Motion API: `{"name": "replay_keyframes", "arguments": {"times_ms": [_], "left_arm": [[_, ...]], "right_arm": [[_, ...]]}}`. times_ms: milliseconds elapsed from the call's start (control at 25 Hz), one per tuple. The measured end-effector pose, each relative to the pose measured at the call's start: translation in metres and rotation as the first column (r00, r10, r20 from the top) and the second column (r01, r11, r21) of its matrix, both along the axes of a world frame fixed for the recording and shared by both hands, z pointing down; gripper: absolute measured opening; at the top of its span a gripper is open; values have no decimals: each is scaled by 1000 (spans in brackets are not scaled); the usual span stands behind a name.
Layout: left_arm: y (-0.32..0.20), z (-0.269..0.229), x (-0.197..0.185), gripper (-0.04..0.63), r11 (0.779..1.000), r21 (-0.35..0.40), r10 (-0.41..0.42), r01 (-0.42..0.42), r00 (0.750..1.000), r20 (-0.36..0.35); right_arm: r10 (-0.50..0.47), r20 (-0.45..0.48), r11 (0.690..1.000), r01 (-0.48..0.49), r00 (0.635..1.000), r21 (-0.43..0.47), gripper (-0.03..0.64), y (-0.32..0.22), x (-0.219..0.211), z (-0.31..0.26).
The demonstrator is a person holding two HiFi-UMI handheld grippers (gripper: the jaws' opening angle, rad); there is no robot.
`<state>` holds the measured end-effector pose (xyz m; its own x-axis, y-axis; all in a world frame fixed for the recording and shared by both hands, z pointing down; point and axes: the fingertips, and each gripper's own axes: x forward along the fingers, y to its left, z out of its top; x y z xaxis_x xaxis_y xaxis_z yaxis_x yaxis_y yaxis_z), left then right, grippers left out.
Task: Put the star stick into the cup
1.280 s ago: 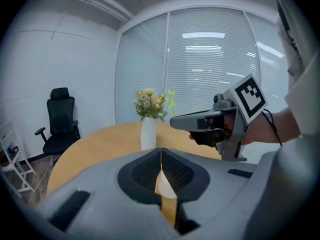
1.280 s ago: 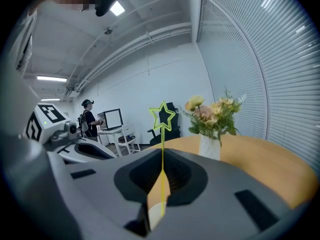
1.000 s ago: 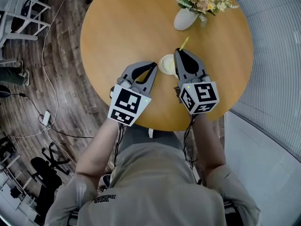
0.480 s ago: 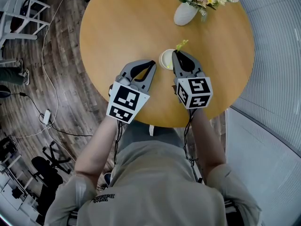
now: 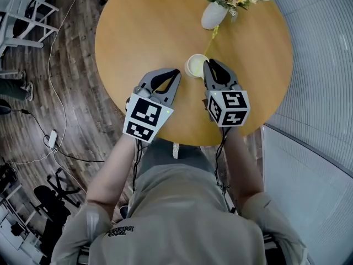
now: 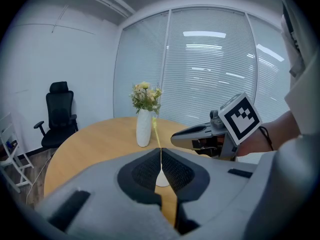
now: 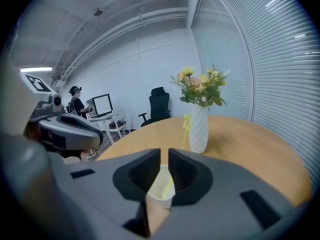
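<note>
A white paper cup (image 5: 194, 65) stands on the round wooden table (image 5: 143, 32). The yellow-green star stick (image 5: 211, 38) stands in it, with its star end leaning toward the vase. My right gripper (image 5: 206, 64) sits just right of the cup and is open by a narrow gap. Nothing is between its jaws. In the right gripper view the cup (image 7: 161, 189) and stick (image 7: 186, 125) show past the gripper (image 7: 164, 151). My left gripper (image 5: 176, 72) is shut and empty, just left of the cup. The cup (image 6: 161, 178) and stick (image 6: 157, 136) show beyond that left gripper (image 6: 161, 151).
A white vase of flowers (image 5: 214, 14) stands at the table's far side, close behind the star end. Slatted blinds (image 5: 320, 65) run along the right. Wooden floor with cables (image 5: 55, 93) and a white chair (image 5: 22, 21) lie to the left.
The right gripper carried the stick over the cup and let go. The stick now rests in the cup, leaning toward the vase. The left gripper barely moved.
</note>
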<state>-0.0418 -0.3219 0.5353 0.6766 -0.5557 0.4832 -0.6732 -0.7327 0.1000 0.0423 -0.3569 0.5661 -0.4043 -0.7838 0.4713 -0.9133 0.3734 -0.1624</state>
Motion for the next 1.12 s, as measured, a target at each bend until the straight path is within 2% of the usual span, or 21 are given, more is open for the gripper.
{"name": "replay_keyframes", "arguments": {"times_ms": [400, 640, 920, 1120], "left_arm": [[16, -59, -4, 23, 995, 99, -13, 17, 999, -40], [25, -99, -5, 23, 986, 164, -11, 20, 998, -55], [34, -148, -6, 23, 967, 251, -20, 39, 997, -80], [50, -183, -8, 23, 947, 318, -11, 37, 997, -82]], "right_arm": [[2, 26, 995, -4, 1000, 97, 34, 28, 2, -68], [-44, 45, 984, 35, 998, 175, 34, 45, 1, -120], [-109, 39, 949, 92, 993, 302, 34, 68, -1, -197], [-180, 34, 907, 152, 983, 392, 34, 99, -5, -251]]}}
